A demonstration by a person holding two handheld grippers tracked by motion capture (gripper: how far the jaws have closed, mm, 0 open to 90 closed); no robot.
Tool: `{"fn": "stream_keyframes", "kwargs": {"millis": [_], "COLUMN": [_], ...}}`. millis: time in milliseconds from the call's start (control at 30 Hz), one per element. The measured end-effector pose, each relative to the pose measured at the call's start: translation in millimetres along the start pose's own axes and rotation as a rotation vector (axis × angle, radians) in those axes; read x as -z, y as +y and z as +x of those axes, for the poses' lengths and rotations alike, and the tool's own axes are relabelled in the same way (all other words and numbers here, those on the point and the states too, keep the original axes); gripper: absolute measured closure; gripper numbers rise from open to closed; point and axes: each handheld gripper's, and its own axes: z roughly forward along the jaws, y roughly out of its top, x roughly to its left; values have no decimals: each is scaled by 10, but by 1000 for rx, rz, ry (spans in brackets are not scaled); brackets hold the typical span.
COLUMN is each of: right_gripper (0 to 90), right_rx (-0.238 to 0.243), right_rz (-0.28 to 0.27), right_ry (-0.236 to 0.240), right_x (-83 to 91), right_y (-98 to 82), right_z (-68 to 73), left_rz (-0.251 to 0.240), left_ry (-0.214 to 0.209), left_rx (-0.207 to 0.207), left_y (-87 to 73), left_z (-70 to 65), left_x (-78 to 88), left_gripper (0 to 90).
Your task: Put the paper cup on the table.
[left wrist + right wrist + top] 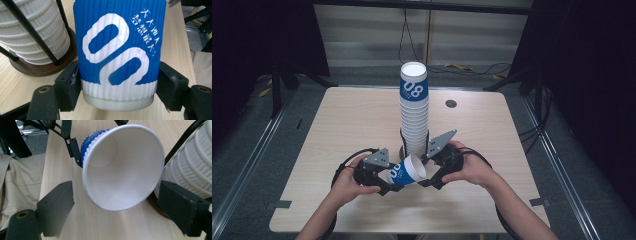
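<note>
Blue ribbed paper, squeezed between black pads: the left gripper is pinching the blue-and-white paper cup low down near its base, one pad on each side of the sleeve. In the high view that cup lies tipped on its side just above the desk, mouth turned toward the right gripper. From the right gripper view the open white mouth of the cup sits between the jaws, and the right gripper is spread wide, pads clear of the rim on both sides. Just behind stands the tall stack of cups in its dark wire holder with a round wooden base, touching nothing the hands hold. Looks like the hand-over or the lift onto the stack: one cup is out and held sideways. Next move, I'd say, calls for turning the cup upright and bringing it above the top cup, steady, without crushing that thin wall
</note>
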Motion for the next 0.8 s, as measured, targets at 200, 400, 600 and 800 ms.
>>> {"fn": "stream_keyframes", "kwargs": {"millis": [200, 400, 600, 800], "right_gripper": [131, 131, 128, 124], "right_rx": [3, -1, 2, 15], "right_rz": [1, -3, 3, 7], "right_ry": [6, 10, 8, 35], "right_x": [-21, -37, -65, -110], "right_y": [6, 7, 14, 34], "right_z": [-6, -8, -11, 1], "left_rz": [-8, -14, -30, -42], "left_ry": [-15, -33, -52, -67], "left_rx": [-10, -22, -28, -48], "left_y": [3, 1, 13, 20], "left_z": [-1, -8, -19, -37], "left_x": [-8, -22, -32, -57], "left_gripper": [292, 292, 292, 292]}}
